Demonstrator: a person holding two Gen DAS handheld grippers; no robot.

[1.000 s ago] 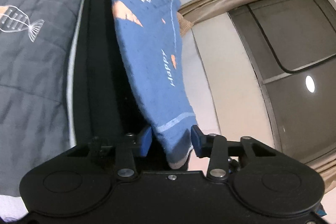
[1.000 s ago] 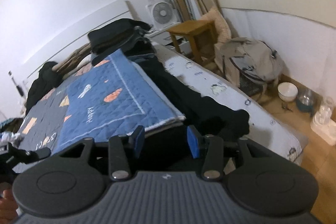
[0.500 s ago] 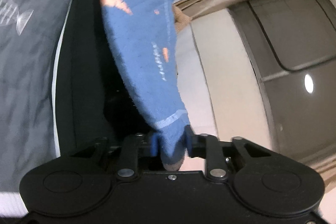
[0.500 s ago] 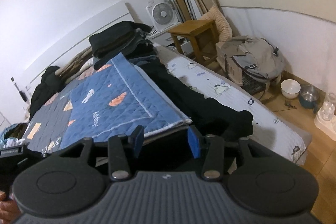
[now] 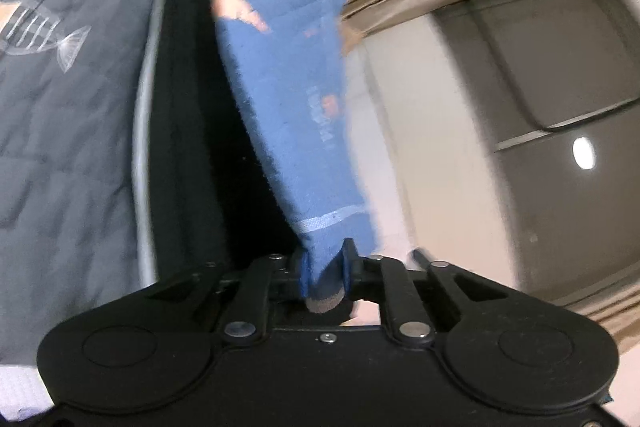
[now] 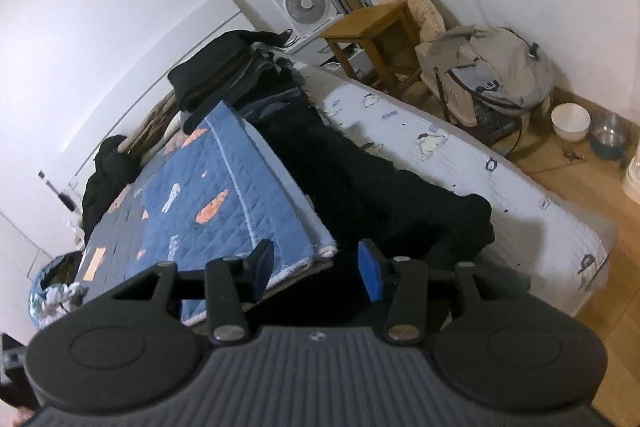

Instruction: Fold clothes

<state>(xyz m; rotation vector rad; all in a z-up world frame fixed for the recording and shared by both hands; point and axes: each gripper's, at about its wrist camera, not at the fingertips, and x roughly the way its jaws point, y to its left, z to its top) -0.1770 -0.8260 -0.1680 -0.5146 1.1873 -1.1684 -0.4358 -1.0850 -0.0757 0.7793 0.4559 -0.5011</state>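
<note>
**Left wrist: quilt corner clamped, black garment spread out**

Your left gripper (image 5: 325, 269) is closed on a corner of the blue quilted blanket (image 5: 288, 99), lifted off the bed (image 6: 440, 147). Your right gripper (image 6: 312, 269) gapes wide, holding nothing, above the black garment (image 6: 360, 183) lying long and unfolded. Folded dark clothes (image 6: 228, 67) sit stacked behind; that garment looks left to fold.

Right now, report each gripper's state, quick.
Left gripper: closed on a corner of the blue quilted blanket.
Right gripper: open, holding nothing, above the black garment.
</note>
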